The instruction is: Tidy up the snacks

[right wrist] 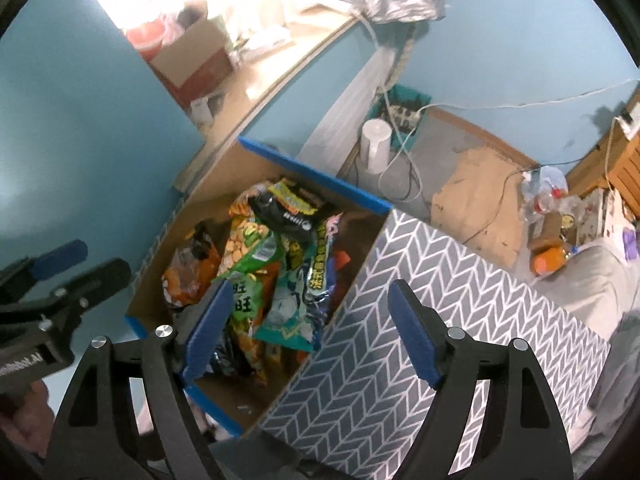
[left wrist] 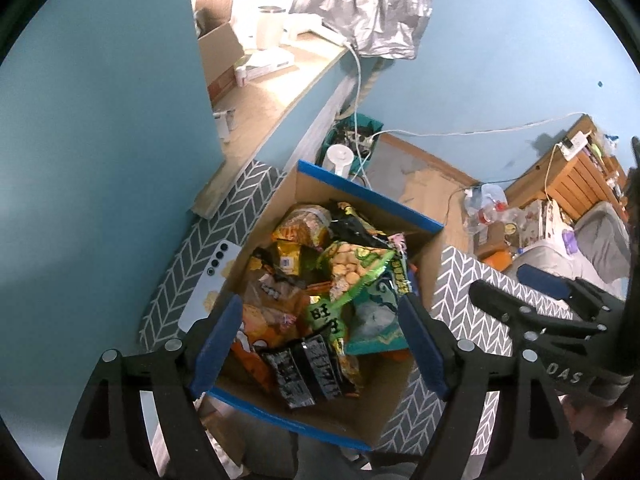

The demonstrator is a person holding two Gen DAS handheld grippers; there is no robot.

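Note:
A cardboard box (left wrist: 428,264) with blue-taped rims (right wrist: 316,178) stands on a table with a grey herringbone cloth (right wrist: 432,292). Several snack bags fill it: a green cracker bag (left wrist: 352,268), a teal bag (right wrist: 288,312), black packets (left wrist: 304,372) and orange ones (left wrist: 256,320). My left gripper (left wrist: 320,340) hovers above the box, open, with nothing between its blue pads. My right gripper (right wrist: 310,330) is open too, over the box's right wall and the cloth, and holds nothing. Each gripper shows at the edge of the other's view.
A phone (left wrist: 210,284) lies on the cloth left of the box. Behind are a blue wall, a wooden sill (left wrist: 264,92) with boxes, a white cup (right wrist: 375,146), cables, a teal basket (left wrist: 352,132), and floor clutter (left wrist: 496,220) by wooden shelving at the right.

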